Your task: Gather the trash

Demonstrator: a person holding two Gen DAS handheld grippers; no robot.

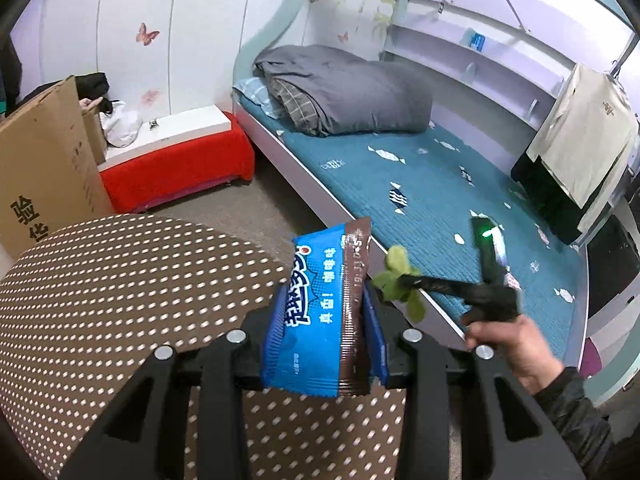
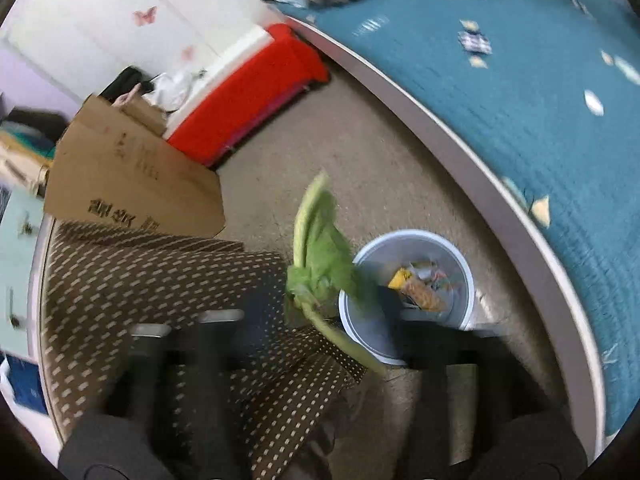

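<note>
A blue and brown snack wrapper [image 1: 320, 264] stands upright in my left gripper [image 1: 326, 320], which is shut on it above the dotted tabletop. To the right, a person's hand [image 1: 512, 344] holds my right gripper [image 1: 408, 280], with a green vegetable leaf [image 1: 396, 276] at its tip. The right wrist view is blurred. There the leaf [image 2: 320, 248] sits loose between the wide-apart fingers of my right gripper [image 2: 328, 304], just left of a white bin [image 2: 412, 233] on the floor. The bin holds several wrappers [image 2: 420, 288].
A round table with a brown dotted cloth [image 1: 120, 300] fills the lower left. A cardboard box [image 1: 40, 168] and a red bench [image 1: 180, 168] stand behind it. A bed with a teal cover [image 1: 440, 184] and a grey quilt [image 1: 352, 92] runs along the right.
</note>
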